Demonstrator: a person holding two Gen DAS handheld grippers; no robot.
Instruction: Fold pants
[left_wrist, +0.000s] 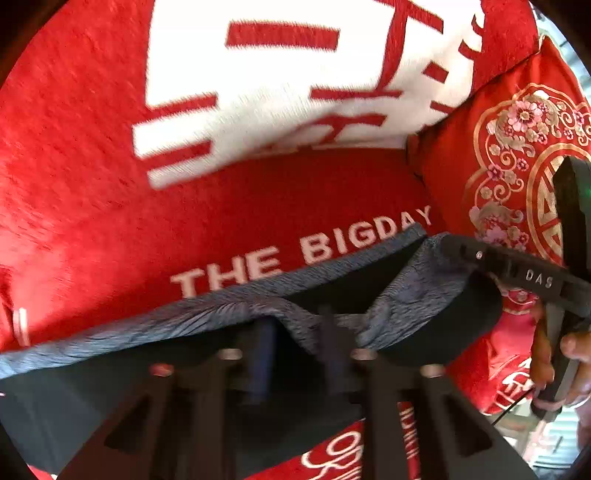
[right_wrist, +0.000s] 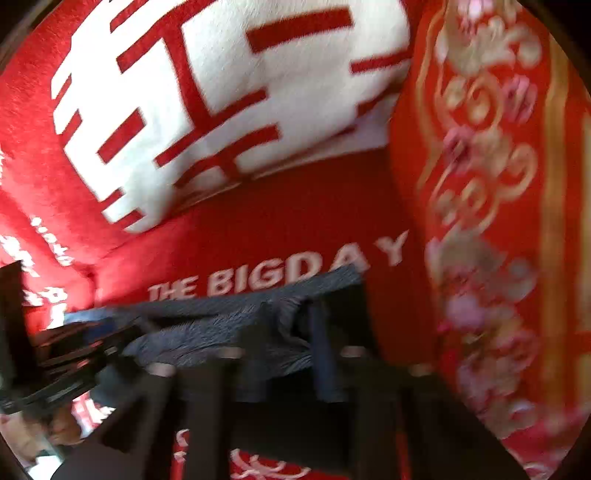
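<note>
Gripping pants (left_wrist: 229, 317) edge, both grippers.

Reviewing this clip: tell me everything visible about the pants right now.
The pants are dark grey-blue with a fuzzy, napped outer face and a smooth black inside showing where the edge gapes. They are held up in front of the red blanket, partly covering its "THE BIGDAY" lettering. The top edge is stretched between the left claw and the right claw, each seemingly pinching it; it bunches at both grips. The lower part hangs out of view.
</note>
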